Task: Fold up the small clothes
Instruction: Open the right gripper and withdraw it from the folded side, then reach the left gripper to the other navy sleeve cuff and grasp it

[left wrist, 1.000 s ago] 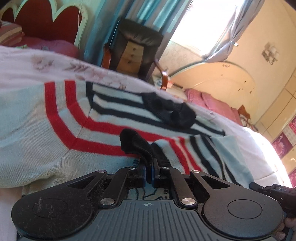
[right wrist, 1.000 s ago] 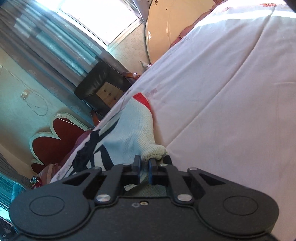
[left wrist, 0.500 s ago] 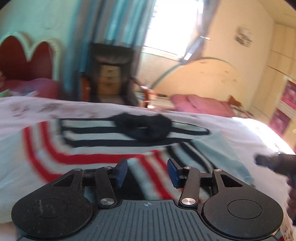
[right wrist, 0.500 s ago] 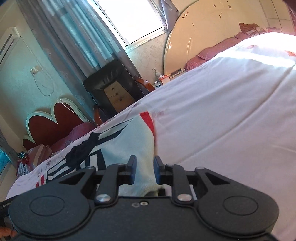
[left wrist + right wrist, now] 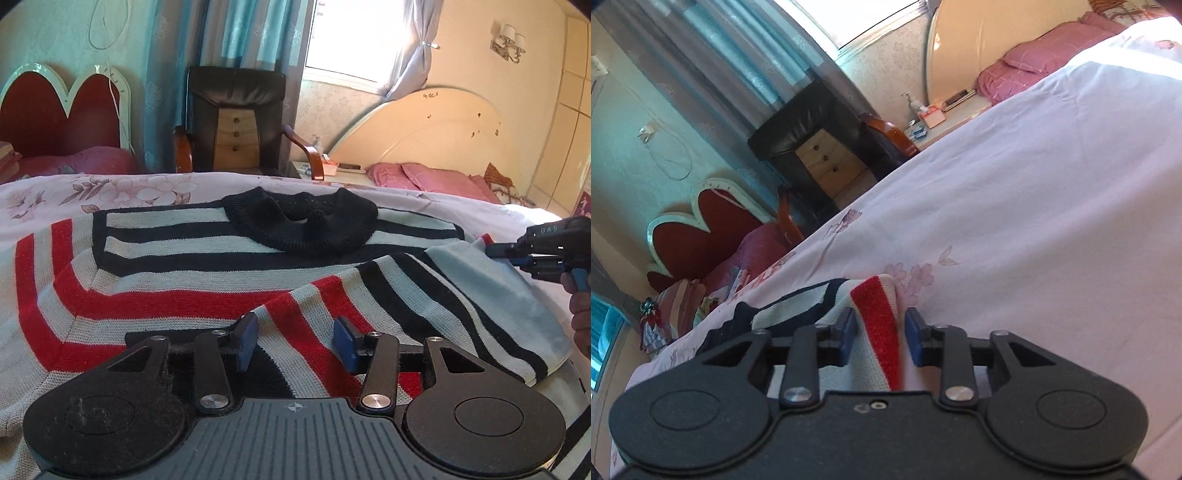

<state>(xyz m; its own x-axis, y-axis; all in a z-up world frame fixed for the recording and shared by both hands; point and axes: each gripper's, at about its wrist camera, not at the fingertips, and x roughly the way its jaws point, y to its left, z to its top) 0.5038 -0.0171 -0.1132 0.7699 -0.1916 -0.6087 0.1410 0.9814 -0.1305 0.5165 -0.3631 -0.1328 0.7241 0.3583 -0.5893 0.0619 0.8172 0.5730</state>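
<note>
A small knit sweater (image 5: 192,280) with red, black and pale stripes and a black collar (image 5: 303,221) lies on the bed, one side folded over the body. My left gripper (image 5: 295,343) is open just above the folded striped part, holding nothing. My right gripper (image 5: 879,336) is open, its jaws either side of a red-striped edge of the sweater (image 5: 875,314) without pinching it. The right gripper also shows in the left wrist view (image 5: 517,254) at the sweater's right edge.
The sweater rests on a pale floral bedsheet (image 5: 1034,206). Behind the bed stand a black chair (image 5: 236,118), a red heart-shaped headboard (image 5: 62,114), a second cream headboard (image 5: 436,136) with pink pillows (image 5: 428,177), and a nightstand (image 5: 942,114).
Both grippers were shut on sweater fabric a second ago. Both have opened and let the fabric go, and it now lies folded on the sweater. The left gripper has drawn back.
</note>
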